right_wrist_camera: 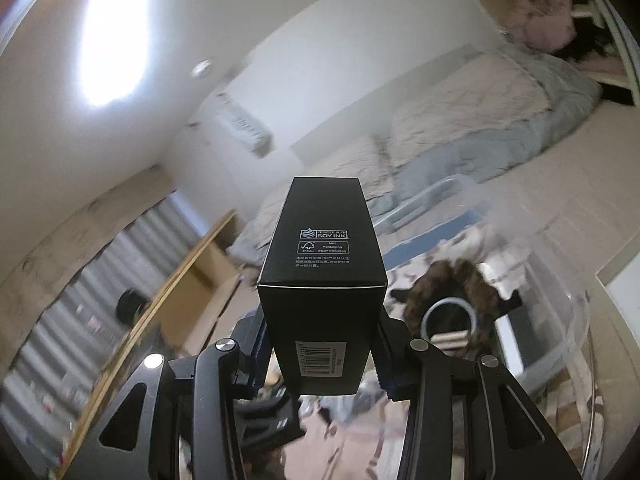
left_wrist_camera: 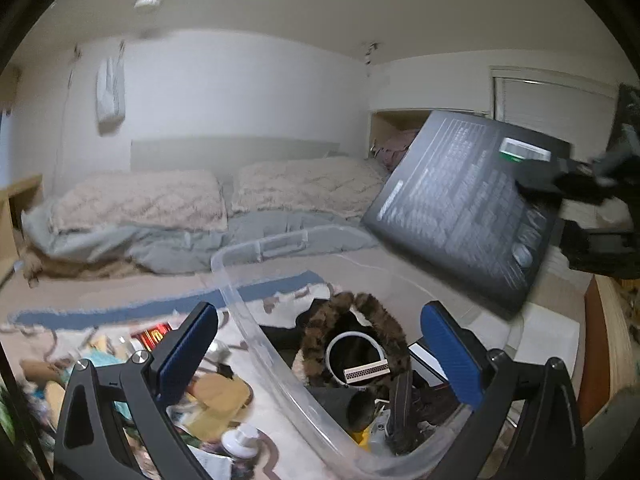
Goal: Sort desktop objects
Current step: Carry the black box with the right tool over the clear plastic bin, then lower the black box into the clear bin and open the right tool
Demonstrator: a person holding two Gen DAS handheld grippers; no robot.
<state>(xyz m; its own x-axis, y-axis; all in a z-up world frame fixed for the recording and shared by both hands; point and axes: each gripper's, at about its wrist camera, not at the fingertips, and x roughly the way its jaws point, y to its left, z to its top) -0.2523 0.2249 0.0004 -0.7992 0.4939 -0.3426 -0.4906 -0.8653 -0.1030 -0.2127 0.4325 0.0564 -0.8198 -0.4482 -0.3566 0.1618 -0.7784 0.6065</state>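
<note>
Your right gripper (right_wrist_camera: 320,364) has its jaws pinching a black box (right_wrist_camera: 322,264) by its two long sides, the blue pads pressed flat against it near the barcode end. The box points away from you, raised in the air above the clear plastic bin (right_wrist_camera: 576,320). In the left wrist view the same box (left_wrist_camera: 468,204) hangs tilted at the upper right, its printed face turned toward the camera, with the right gripper (left_wrist_camera: 560,184) clamped on its far edge.

Your left gripper (left_wrist_camera: 320,356) has its jaws spread wide, nothing between the pads. It hovers over the near rim of the clear plastic bin (left_wrist_camera: 248,320), one blue finger (left_wrist_camera: 188,352) outside the wall and the other over the inside.

Inside the bin you can see a brown furry headband (left_wrist_camera: 380,316), a white ring (left_wrist_camera: 352,336) and a small matchbox (left_wrist_camera: 366,372) lying on dark items. To the left of the bin, on the bed, lies a jumble of loose things: a red packet (left_wrist_camera: 154,334), something yellow (left_wrist_camera: 220,396) and a small white bottle (left_wrist_camera: 240,440).

Further back are two beige pillows (left_wrist_camera: 140,204) on a grey duvet (left_wrist_camera: 256,236)
</note>
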